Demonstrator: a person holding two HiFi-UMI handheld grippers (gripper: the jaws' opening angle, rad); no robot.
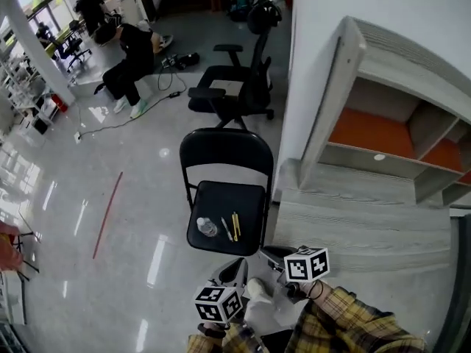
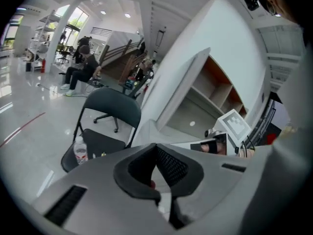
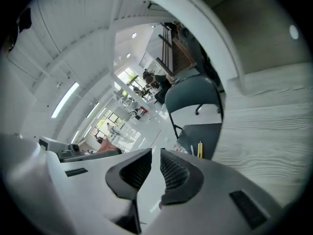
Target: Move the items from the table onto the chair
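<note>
A black folding chair (image 1: 224, 153) stands on the glossy floor beside the grey wood-grain table (image 1: 353, 219). On its seat lie a small water bottle (image 1: 207, 227), a white pen (image 1: 227, 229) and a yellow pen (image 1: 236, 225). My left gripper (image 1: 234, 271) hovers near the seat's front edge, shut with nothing between its pads. In the left gripper view the gripper (image 2: 157, 148) points past the bottle (image 2: 79, 151) at the chair (image 2: 112, 106). My right gripper (image 1: 276, 254) hangs next to it. Its jaws (image 3: 155, 153) stand a little apart and hold nothing; the pens (image 3: 199, 149) show beyond.
A shelf unit (image 1: 397, 123) with orange insides rises behind the table by a white wall. A black office chair (image 1: 232, 87) stands behind the folding chair. People sit at the far left (image 1: 132, 57). A red line (image 1: 108, 213) marks the floor.
</note>
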